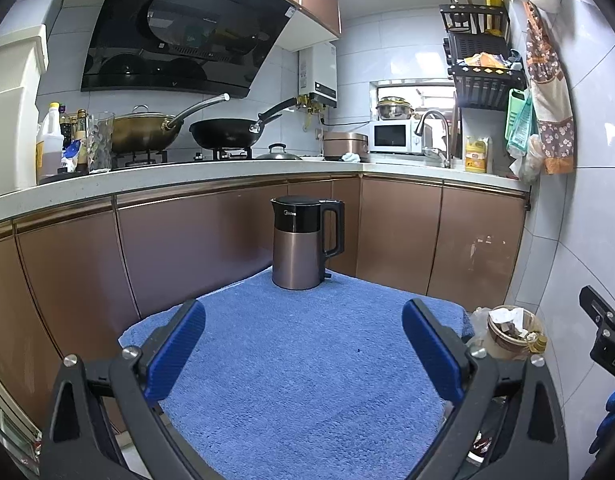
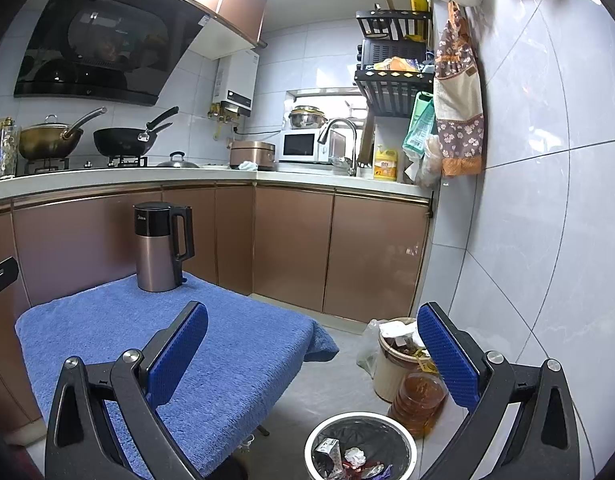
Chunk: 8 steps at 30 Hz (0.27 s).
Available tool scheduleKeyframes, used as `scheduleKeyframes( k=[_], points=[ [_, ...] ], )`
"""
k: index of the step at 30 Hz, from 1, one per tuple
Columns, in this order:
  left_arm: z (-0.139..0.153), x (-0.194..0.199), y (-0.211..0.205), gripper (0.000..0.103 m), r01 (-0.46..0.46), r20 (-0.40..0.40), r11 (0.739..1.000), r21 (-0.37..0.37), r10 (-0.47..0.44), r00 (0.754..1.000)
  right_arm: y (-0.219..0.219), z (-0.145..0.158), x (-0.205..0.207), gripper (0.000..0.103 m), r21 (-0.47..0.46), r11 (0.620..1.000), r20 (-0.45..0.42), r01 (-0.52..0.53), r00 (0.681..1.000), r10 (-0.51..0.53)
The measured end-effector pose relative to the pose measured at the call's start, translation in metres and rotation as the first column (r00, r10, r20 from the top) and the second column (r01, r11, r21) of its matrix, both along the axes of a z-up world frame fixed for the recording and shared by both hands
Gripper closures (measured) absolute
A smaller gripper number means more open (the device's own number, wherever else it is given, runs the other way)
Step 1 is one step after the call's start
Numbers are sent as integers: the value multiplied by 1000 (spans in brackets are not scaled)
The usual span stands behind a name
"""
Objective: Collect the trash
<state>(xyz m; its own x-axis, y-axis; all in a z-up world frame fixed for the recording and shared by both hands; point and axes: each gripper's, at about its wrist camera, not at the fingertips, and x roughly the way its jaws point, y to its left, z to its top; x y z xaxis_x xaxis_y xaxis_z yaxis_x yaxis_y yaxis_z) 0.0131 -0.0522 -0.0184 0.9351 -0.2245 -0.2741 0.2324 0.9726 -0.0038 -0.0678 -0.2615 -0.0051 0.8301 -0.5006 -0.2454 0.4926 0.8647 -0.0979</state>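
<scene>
Over the low table draped in a fuzzy blue towel [image 1: 307, 360] I hold both my claws level, and both are spread wide with nothing between the blue pads: my left gripper [image 1: 303, 352] points at the brown-and-black electric kettle [image 1: 303, 242] standing upright at the far edge of the cloth, and my right gripper [image 2: 313, 356] hangs past the table's right corner, above the floor. As far as I can see, the towel carries only that kettle; I find no scrap of rubbish left on it. The trash sits down in the round white-rimmed waste bin with a black liner [image 2: 361, 446] on the floor below my right claw: crumpled white paper, a small carton and some shiny wrappers lie inside. Beside it stand an amber plastic jug [image 2: 417, 400] and a cream-coloured bucket stuffed with paper and scraps [image 2: 391, 364], near the tiled wall. I judge the collecting is finished or very nearly so, since nothing loose shows on the cloth or on the visible floor. What lies under the table or behind me I cannot tell.
</scene>
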Motion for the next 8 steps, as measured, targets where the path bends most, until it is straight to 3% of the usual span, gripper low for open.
scheduleKeyframes(
  k=[8],
  points=[
    [0,-2,-1,4,5,1,1000,3,-5,1000,-3,-1,-1,0,2,1000,-4,0,1000,0]
  ],
)
